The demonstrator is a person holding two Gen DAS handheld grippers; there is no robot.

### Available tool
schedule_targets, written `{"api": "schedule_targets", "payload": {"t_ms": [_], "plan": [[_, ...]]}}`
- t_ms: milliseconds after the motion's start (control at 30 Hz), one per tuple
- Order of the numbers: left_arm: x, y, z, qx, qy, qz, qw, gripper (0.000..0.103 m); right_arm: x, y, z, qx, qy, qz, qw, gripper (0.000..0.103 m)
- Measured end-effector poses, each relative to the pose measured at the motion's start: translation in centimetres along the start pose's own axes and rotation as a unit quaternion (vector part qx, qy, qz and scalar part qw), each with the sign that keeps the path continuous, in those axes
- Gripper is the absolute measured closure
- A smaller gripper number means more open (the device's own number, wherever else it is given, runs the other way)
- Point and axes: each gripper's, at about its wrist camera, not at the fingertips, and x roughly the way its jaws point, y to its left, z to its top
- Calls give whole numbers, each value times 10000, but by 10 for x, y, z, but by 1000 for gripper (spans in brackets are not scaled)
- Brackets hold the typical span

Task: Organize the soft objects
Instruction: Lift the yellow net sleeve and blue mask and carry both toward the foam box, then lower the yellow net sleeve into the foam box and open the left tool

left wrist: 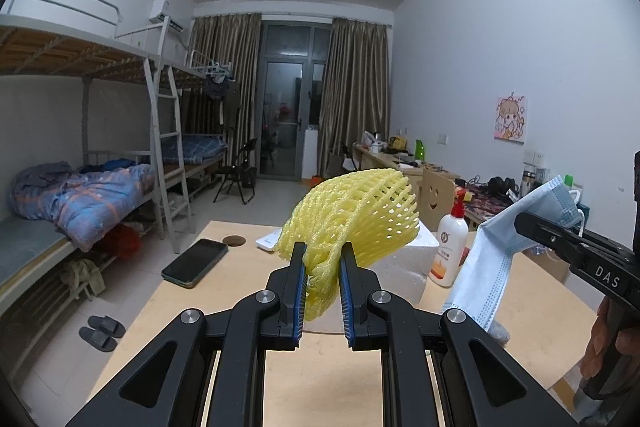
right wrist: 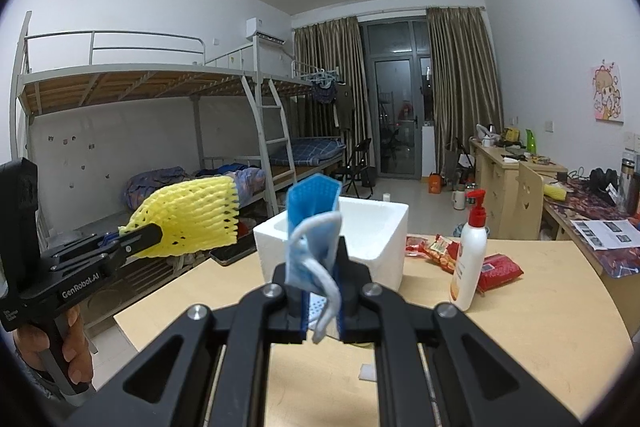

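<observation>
My left gripper is shut on a yellow foam fruit net, which stands up and fans out to the right above the wooden table. From the right wrist view the same net and left gripper hang at the left, above the table's left edge. My right gripper is shut on a folded blue face mask; a white ear loop dangles between its fingers. That mask also hangs at the right of the left wrist view. An open white foam box stands just beyond both grippers.
A white lotion pump bottle stands right of the box, with red snack packets around it. A black phone lies at the table's left edge. Bunk beds line the left wall, desks the right. A hand holds the left gripper's handle.
</observation>
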Motion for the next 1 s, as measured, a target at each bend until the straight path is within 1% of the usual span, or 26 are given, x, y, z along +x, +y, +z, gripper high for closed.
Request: {"api": "schedule_targets", "payload": {"t_ms": [400, 700, 1000], "plan": [[25, -2, 13, 34, 55, -63, 10000, 87, 22, -8, 18, -2, 44, 4, 10000, 90], [48, -2, 37, 92, 34, -111, 9999, 87, 38, -13, 34, 16, 25, -8, 10000, 90], [70, -3, 52, 159, 55, -152, 9997, 87, 53, -17, 51, -4, -18, -63, 10000, 90]]}}
